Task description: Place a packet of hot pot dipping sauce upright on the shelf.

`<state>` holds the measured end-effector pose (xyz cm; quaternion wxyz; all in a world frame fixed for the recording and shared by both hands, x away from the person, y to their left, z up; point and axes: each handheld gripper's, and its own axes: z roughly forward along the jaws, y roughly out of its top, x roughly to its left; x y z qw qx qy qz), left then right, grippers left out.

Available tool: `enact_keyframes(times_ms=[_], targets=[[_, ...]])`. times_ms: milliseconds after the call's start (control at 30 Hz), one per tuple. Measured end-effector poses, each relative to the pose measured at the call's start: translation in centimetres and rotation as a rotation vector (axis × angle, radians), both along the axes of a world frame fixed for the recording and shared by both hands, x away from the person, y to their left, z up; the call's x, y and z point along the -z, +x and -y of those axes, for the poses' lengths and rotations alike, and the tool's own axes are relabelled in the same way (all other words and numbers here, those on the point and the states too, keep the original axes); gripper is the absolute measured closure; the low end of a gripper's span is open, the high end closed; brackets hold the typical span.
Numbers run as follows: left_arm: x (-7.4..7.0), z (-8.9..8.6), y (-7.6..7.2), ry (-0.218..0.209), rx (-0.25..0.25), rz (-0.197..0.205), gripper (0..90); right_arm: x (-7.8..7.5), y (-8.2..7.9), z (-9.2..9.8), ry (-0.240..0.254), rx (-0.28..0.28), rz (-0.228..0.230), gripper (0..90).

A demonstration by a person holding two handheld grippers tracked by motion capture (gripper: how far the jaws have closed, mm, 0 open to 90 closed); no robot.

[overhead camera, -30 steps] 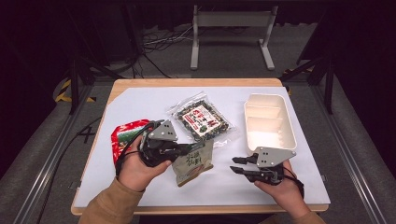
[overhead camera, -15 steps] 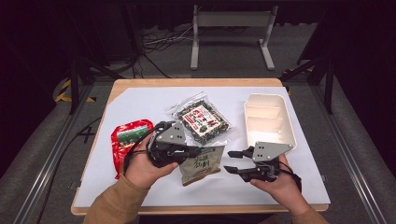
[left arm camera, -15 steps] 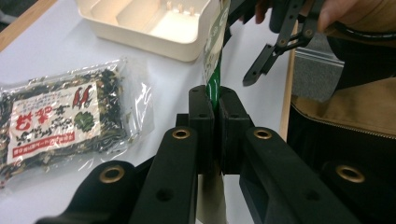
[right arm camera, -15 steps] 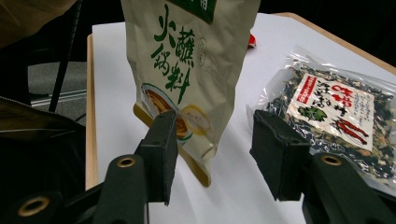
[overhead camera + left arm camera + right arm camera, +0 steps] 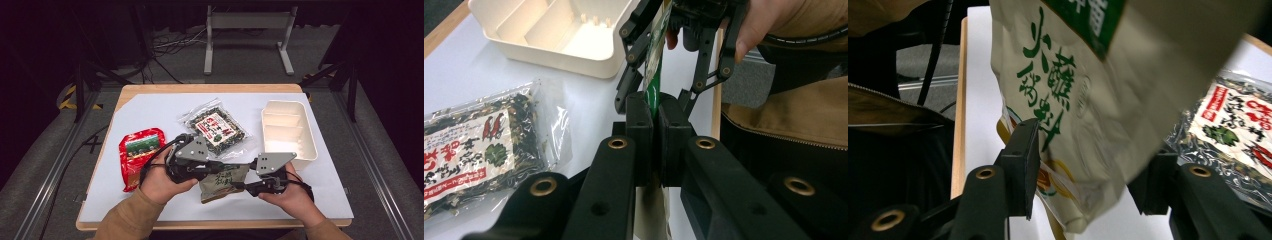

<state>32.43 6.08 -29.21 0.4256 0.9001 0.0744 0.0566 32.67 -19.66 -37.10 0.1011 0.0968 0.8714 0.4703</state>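
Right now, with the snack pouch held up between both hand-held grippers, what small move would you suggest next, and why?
Probably close the right hand-held gripper on the beige pouch. Its jaws have just been opening and straddle the pouch's lower end without pressing it, while the left hand-held gripper alone pinches the green edge.

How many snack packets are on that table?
3: a red packet lying at the left, a clear seaweed packet in the middle, and a beige-green packet near the front edge, pinched in the left claw. None seems hidden.
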Motion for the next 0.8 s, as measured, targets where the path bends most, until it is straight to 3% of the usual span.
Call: enact_keyframes(times_ms=[367,567,800], targets=[[0.2,0.02,0.09,-0.004,-0.005,-0.003,85.8,-0.07,0.31,-1.06,-0.056,-0.04,-0.007,65.9],[0.34,0.02,0.12,0.0,-0.01,-0.005,85.6,-0.25,0.45,-0.98,-0.087,-0.063,-0.016,81.2],[0.42,0.06,0.11,0.003,-0.016,-0.009,85.1,-0.33,0.46,-0.93,-0.101,-0.066,-0.022,85.7]])
